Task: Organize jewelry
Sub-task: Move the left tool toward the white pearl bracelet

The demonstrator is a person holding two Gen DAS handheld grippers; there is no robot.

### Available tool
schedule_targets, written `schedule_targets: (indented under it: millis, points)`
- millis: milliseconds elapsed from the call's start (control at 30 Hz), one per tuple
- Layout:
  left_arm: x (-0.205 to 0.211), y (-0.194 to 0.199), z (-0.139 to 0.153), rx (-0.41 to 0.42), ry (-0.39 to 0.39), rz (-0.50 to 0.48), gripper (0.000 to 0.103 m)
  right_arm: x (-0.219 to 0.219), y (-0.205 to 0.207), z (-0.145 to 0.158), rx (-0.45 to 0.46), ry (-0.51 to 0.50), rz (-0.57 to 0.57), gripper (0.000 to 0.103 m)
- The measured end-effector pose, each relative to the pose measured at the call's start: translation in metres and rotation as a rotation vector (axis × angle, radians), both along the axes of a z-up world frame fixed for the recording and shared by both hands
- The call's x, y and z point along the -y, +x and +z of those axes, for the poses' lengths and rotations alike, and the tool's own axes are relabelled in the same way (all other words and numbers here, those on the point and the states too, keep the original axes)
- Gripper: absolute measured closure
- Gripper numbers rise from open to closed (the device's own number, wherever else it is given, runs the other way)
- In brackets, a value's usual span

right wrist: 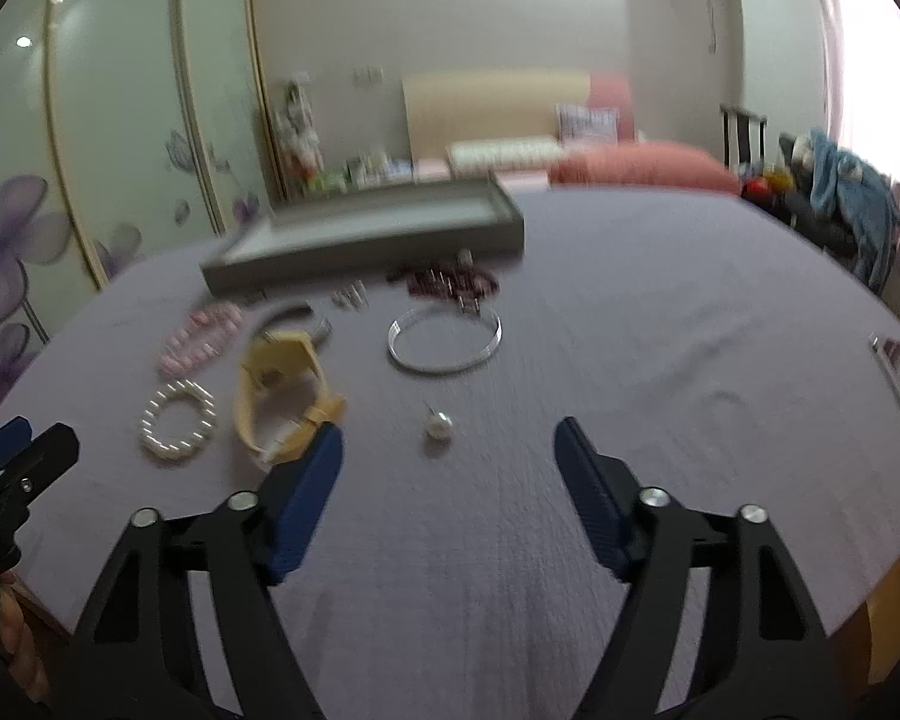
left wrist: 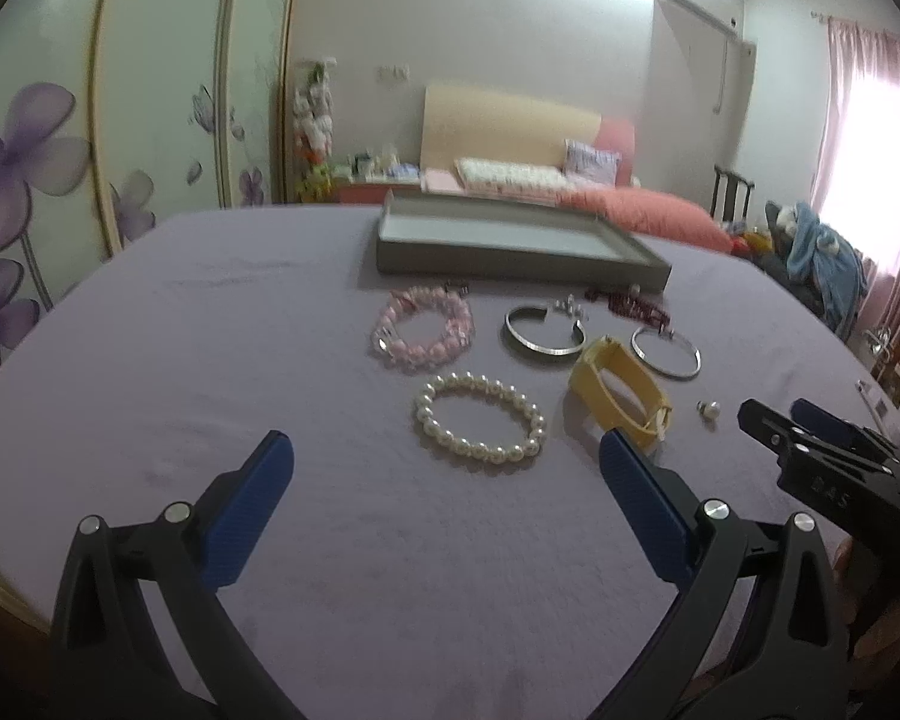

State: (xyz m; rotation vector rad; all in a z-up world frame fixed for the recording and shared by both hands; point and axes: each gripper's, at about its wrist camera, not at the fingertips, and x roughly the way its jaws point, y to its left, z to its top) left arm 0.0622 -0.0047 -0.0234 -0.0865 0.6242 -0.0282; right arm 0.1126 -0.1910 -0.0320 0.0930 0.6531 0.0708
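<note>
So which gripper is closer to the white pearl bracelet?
Left. The left gripper points straight at the white pearl bracelet, just short of it. The right gripper sits off to its right, past the yellow bracelet.

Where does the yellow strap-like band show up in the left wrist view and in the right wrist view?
Left wrist view: yellow strap-like band right of centre, just beyond the right finger of the left gripper.
Right wrist view: band left of centre.
Shared landmark: white pearl bracelet, lying just left of the band in both.

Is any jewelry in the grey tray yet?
No: the grey tray shows only bare lining, and the white pearl bracelet and the other pieces lie on the tablecloth.
</note>
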Motion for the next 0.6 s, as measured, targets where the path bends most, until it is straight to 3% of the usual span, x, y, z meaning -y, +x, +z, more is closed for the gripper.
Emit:
schedule_targets:
  millis: [200, 600]
  points:
    - [-0.002, 0.019, -0.008, -0.061, -0.012, -0.015, 0.004, -0.003, 0.020, -0.016, -0.148, 0.025, 0.025, 0.055]
    - [-0.002, 0.035, -0.014, -0.095, -0.012, -0.021, 0.004, -0.016, 0.028, -0.012, -0.152, -0.050, 0.043, 0.077]
